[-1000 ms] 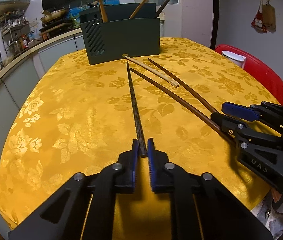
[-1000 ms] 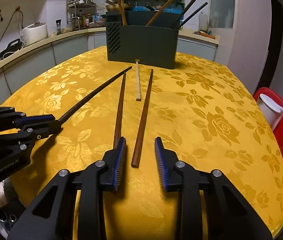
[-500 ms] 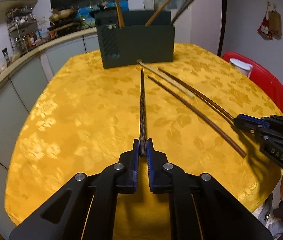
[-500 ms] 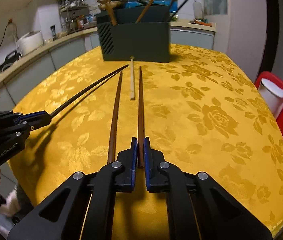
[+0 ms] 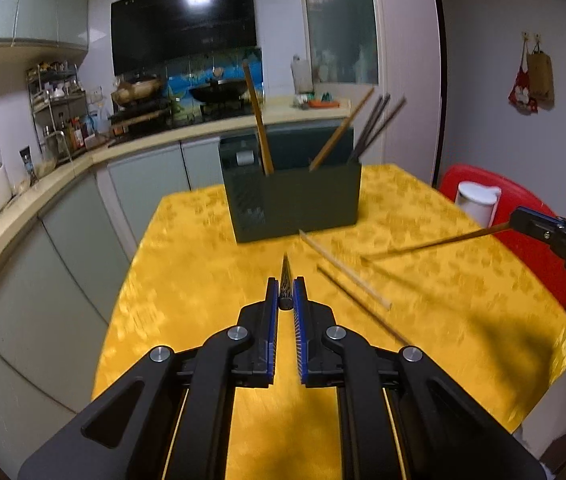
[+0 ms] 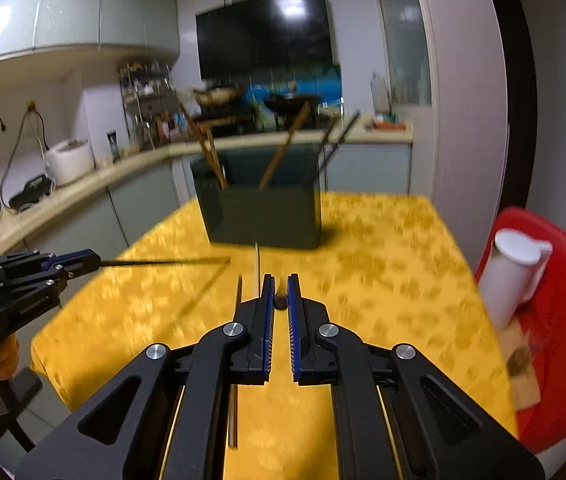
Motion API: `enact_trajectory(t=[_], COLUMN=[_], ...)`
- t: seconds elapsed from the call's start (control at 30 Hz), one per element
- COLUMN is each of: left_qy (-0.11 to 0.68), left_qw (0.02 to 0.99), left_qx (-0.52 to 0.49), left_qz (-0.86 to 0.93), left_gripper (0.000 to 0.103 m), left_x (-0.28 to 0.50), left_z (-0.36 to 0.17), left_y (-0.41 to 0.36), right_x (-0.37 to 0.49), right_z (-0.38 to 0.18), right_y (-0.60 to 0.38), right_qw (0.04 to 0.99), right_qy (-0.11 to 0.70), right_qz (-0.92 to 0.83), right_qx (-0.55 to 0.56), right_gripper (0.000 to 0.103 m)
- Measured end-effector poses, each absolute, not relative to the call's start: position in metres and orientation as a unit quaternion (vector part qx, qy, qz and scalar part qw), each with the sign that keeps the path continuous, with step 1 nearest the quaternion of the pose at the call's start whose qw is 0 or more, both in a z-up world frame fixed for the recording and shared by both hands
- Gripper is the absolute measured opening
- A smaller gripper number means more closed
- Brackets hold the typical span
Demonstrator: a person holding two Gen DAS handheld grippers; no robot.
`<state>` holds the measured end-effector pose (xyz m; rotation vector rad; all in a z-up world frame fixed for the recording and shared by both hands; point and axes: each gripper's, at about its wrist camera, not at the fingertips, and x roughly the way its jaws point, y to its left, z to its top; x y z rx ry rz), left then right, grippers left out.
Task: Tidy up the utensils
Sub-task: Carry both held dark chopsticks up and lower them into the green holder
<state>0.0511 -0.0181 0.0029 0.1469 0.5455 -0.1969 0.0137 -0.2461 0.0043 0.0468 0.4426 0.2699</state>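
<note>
Our left tool (image 5: 286, 294) is clenched on the butt end of a dark patterned chopstick (image 5: 285, 276), which points straight ahead toward the dark green utensil holder (image 5: 297, 200). Our right tool (image 6: 280, 294) is likewise clamped on the end of a brown chopstick (image 5: 431, 245), seen from the left wrist view as a long stick held clear of the counter (image 5: 211, 280).

We judge the main risk is leverage: each stick is pinched only at its very end, so a quick swing could make it pivot or slip between the pads. With both sticks aimed inward, their tips could also cross or knock each other on the way to the holder. Two more chopsticks, a pale one (image 5: 343, 268) and a brown one (image 5: 363, 306), lie on the yellow cloth just in front of the holder; a low pass could sweep them off. The chopsticks already leaning inside could deflect a tip at the rim. The blur makes fine clearances hard to judge.
</note>
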Motion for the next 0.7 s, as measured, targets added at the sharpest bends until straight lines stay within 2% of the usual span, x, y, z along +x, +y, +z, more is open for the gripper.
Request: enact_trajectory(t=[0.2,0.47,0.7], left_qy=[0.242,0.249,0.268], left_qw=[0.962,0.959,0.951], left_qx=[0.079,0.076,0.064], left_qz=[-0.103,-0.116,-0.140], left_gripper=[0.007,0.007,0.007], left_x=[0.062,0.084,0.120], left_z=[0.038,0.055,0.079], left_y=[-0.023,-0.022,-0.022], right_x=[0.023,0.054,0.106], right_z=[0.037,0.049,0.081], right_y=[-0.243,-0.241,-0.255], right_qw=[0.970,0.965,0.954], right_qy=[0.192,0.204,0.232], right_qz=[0.149,0.162,0.170], right_qx=[0.019,0.036,0.082], right_gripper=[0.007,0.007,0.007])
